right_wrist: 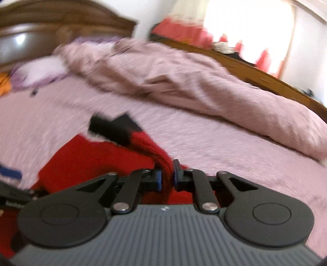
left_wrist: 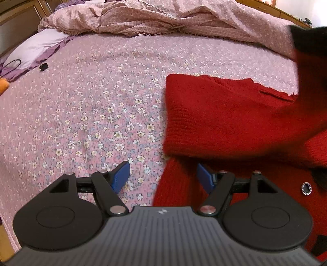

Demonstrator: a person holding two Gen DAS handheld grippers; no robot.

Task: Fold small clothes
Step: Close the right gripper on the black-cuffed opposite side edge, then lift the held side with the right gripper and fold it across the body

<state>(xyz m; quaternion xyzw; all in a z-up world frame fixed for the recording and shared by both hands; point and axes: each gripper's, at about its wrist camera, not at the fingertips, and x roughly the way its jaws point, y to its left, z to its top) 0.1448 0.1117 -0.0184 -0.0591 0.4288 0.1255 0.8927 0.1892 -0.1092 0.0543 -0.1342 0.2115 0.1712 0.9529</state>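
On the bedspread (left_wrist: 92,98), my right gripper (right_wrist: 167,177) is clamped on the red sweater's (left_wrist: 224,114) sleeve (right_wrist: 155,149), apparently to fold it across, while my left gripper (left_wrist: 163,177) hovers with jaws apart.

bed (left_wrist: 92,102): floral sheet | on it: red sweater (left_wrist: 214,118), rumpled quilt (left_wrist: 163,18), pillow (left_wrist: 34,47)

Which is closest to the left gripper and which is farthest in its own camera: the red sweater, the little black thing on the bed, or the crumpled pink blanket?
From the left gripper:
1. Red sweater, right by the fingers, on the right side.
2. Small black thing, farther out on the flowery sheet, far left.
3. Crumpled pink blanket, farthest, piled across the top of the bed.
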